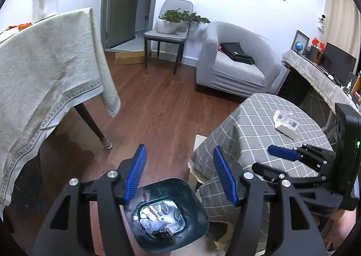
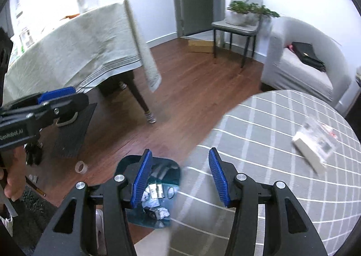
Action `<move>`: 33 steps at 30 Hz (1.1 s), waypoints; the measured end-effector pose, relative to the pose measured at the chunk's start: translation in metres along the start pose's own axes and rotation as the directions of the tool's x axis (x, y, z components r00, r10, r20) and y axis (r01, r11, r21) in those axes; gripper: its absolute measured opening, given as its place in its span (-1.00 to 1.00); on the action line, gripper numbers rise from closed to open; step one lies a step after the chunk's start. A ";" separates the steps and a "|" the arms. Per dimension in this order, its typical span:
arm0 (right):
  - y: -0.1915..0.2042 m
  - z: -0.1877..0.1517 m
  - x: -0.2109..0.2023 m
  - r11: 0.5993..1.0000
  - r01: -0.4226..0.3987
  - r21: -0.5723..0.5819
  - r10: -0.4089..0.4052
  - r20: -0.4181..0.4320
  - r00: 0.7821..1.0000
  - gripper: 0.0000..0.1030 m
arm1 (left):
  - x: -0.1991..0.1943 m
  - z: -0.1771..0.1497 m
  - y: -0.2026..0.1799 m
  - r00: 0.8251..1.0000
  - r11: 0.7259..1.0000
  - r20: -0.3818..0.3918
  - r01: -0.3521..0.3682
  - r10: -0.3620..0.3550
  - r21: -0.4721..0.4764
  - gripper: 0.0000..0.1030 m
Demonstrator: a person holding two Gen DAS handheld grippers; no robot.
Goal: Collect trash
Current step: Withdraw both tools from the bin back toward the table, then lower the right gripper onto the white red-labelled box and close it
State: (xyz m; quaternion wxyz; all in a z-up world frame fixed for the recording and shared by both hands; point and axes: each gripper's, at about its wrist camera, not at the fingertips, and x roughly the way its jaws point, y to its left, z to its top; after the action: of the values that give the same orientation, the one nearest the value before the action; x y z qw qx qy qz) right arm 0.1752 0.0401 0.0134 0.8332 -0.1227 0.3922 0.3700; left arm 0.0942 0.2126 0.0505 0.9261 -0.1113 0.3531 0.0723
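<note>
My left gripper (image 1: 179,148) hangs open and empty over a dark teal trash bin (image 1: 198,211) on the floor. Crumpled paper and small packets (image 1: 158,224) lie in the bin's bottom. My right gripper (image 2: 180,151) is also open with nothing between its blue pads, above the edge of the grey checked table (image 2: 259,143) and the bin (image 2: 126,162). A white box (image 2: 313,150) under clear plastic wrap lies on that table, to the right of the right gripper; it also shows in the left wrist view as the white box (image 1: 286,123).
A table draped in pale cloth (image 1: 45,64) stands at the left, its dark leg (image 1: 94,125) near the bin. Beyond are a grey armchair (image 1: 237,71) with a black bag and a chair with a plant (image 1: 169,35). A tape roll (image 2: 81,167) and a dark mat (image 2: 72,129) lie on the wooden floor.
</note>
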 end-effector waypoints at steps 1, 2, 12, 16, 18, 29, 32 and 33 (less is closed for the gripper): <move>-0.007 -0.002 -0.002 1.000 0.009 0.009 -0.009 0.001 1.000 0.01 | 0.001 0.000 -0.003 1.000 1.000 -0.001 0.004 -0.004 0.004 0.26; -0.012 -0.003 -0.005 1.000 0.016 0.016 -0.016 0.004 1.000 0.01 | 0.005 -0.001 -0.009 1.000 1.000 -0.004 0.011 -0.011 0.011 0.26; -0.058 -0.014 -0.033 0.995 0.068 0.066 -0.070 0.026 0.997 -0.03 | 0.023 -0.006 -0.053 0.999 0.998 -0.019 0.049 -0.048 0.049 0.27; -0.080 -0.014 -0.055 0.988 0.070 0.140 -0.081 0.078 0.994 -0.03 | 0.031 -0.010 -0.068 0.994 0.994 -0.021 0.111 -0.111 0.021 0.29; -0.092 -0.014 -0.064 0.982 0.071 0.178 -0.090 0.096 0.991 -0.03 | 0.038 -0.014 -0.077 0.994 0.994 -0.041 0.105 -0.104 0.031 0.29; -0.158 -0.026 -0.074 0.933 0.135 0.333 -0.175 0.095 0.980 -0.03 | 0.045 -0.001 -0.122 0.990 0.987 -0.047 0.135 -0.132 0.086 0.38; -0.165 -0.023 -0.066 0.932 0.159 0.324 -0.195 0.082 0.977 -0.03 | 0.052 0.004 -0.127 0.989 0.984 -0.039 0.143 -0.140 0.102 0.38; -0.169 -0.023 -0.064 0.933 0.164 0.319 -0.199 0.079 0.977 -0.05 | 0.055 0.005 -0.130 0.989 0.983 -0.045 0.148 -0.144 0.105 0.38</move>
State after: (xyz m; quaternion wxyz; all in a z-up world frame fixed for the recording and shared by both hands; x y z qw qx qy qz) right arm 0.2557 -0.1220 0.0312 0.8931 -0.0050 0.3860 0.2311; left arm 0.1663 0.0915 0.0375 0.9269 -0.0878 0.3645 -0.0172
